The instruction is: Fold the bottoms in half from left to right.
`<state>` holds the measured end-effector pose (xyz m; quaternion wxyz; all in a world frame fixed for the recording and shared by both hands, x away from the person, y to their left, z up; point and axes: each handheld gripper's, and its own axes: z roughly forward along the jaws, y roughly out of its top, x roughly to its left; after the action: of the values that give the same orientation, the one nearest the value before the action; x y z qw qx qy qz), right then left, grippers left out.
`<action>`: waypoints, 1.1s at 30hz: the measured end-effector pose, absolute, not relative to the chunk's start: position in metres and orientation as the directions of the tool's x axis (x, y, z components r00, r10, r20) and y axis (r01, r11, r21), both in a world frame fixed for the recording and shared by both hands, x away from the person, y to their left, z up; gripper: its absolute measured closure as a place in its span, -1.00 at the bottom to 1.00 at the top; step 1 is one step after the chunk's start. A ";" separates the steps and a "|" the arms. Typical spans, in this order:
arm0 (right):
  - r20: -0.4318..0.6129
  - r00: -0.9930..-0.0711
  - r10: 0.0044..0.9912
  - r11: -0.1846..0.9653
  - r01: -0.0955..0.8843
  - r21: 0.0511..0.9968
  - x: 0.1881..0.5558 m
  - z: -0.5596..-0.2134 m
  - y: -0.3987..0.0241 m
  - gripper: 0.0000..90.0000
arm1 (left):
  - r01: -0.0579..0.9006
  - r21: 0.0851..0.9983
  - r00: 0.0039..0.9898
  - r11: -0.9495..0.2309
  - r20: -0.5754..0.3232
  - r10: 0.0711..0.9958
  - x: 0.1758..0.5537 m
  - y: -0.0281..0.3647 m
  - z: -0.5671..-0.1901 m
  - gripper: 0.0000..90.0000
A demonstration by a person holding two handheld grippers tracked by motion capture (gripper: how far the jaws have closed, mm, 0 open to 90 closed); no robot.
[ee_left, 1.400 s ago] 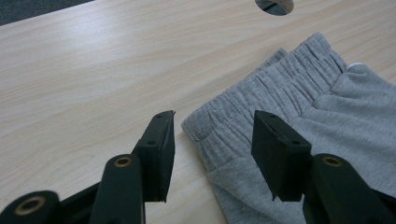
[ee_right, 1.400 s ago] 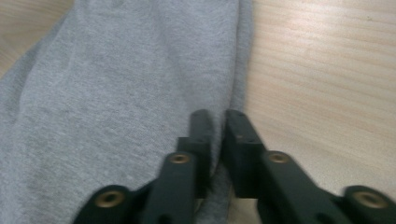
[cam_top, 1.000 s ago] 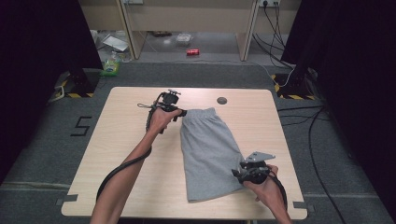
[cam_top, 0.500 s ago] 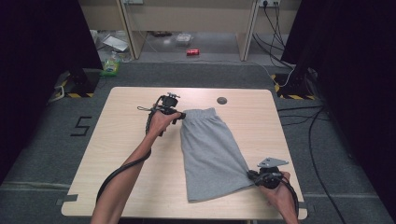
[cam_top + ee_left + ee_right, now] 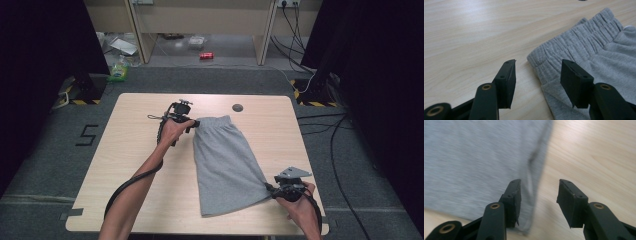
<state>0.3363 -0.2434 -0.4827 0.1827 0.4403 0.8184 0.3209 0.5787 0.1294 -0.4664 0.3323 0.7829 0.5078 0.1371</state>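
From above, grey shorts (image 5: 225,162) lie flat on the table (image 5: 130,150), waistband at the far end. The left arm stretches forward, its left gripper (image 5: 192,123) at the waistband's corner; the right gripper (image 5: 272,190) sits low at the hem's near corner (wrist bent inward).

Left gripper view: jaws apart, having just opened a little further — the waistband corner lies between them, unpinched.

Right gripper view: jaws just opened, straddling the hem's edge — holding nothing.

Grey shorts (image 5: 225,162) — soft matt knit cloth, table (image 5: 130,150) — smooth pale wood
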 end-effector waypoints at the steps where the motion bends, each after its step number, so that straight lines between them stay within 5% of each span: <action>1: -0.020 -0.562 0.827 0.418 0.590 0.691 0.335 -0.481 -0.239 0.15 | 0.705 0.661 0.443 -0.257 -0.128 0.887 0.579 0.128 -0.467 0.02; 22: 0.108 -0.783 0.613 0.464 0.467 0.753 0.321 -0.490 -0.135 0.05 | 0.721 0.657 0.408 -0.221 -0.144 0.902 0.590 0.108 -0.493 0.03; 33: 0.128 -0.852 0.508 0.520 0.422 0.743 0.314 -0.500 -0.087 0.02 | 0.719 0.655 0.422 -0.233 -0.146 0.895 0.589 0.106 -0.491 0.36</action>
<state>0.3143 -0.0869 -0.4996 0.0526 0.2673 0.8701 0.4108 0.5886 0.1060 -0.4909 0.3347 0.7740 0.5213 0.1309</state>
